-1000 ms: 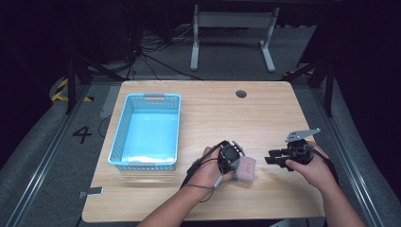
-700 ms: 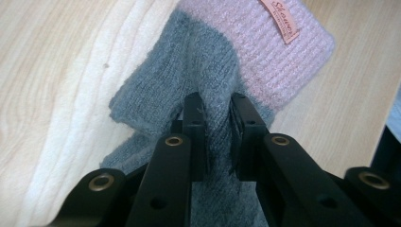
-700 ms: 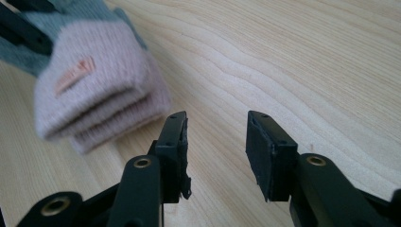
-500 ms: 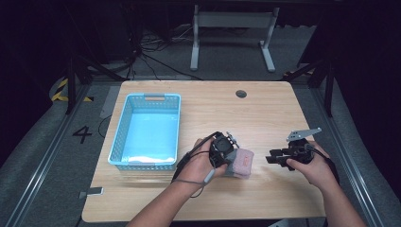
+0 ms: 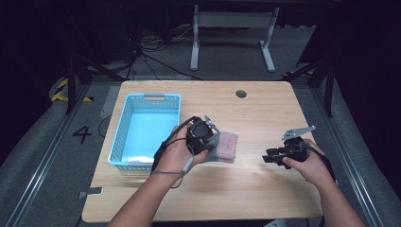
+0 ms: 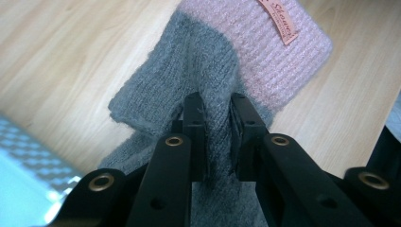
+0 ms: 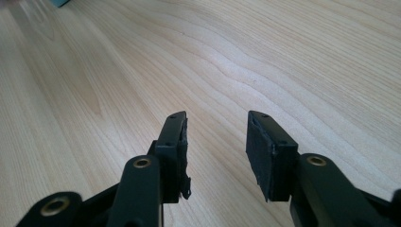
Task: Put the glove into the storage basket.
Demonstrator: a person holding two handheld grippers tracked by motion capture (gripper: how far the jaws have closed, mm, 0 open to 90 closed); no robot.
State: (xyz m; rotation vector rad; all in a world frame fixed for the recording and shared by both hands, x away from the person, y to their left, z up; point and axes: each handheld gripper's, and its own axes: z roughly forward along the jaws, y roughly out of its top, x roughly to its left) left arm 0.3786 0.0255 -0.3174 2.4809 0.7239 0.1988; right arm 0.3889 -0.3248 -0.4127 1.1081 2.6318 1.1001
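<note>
A knitted sock (image 5: 225, 146), grey with a pink cuff and a small label, hangs over the wooden table (image 5: 255, 113) just right of the blue basket (image 5: 146, 130). My left gripper (image 5: 213, 140) is shut on the sock's grey part; in the left gripper view the jaws pinch a fold of the grey knit (image 6: 215, 118) and the pink cuff (image 6: 265, 42) lies beyond. My right gripper (image 5: 267, 158) is held low over bare table at the right, open, with nothing between its fingers (image 7: 215, 137).
The blue basket has a pale sheet lying at its near end (image 5: 137, 160). A round cable hole (image 5: 241, 93) sits at the table's far edge. A desk frame (image 5: 231, 33) and cables stand on the floor beyond the table.
My left gripper has carried the sock up and to the left, closer to the basket. The right gripper has stayed in place.
</note>
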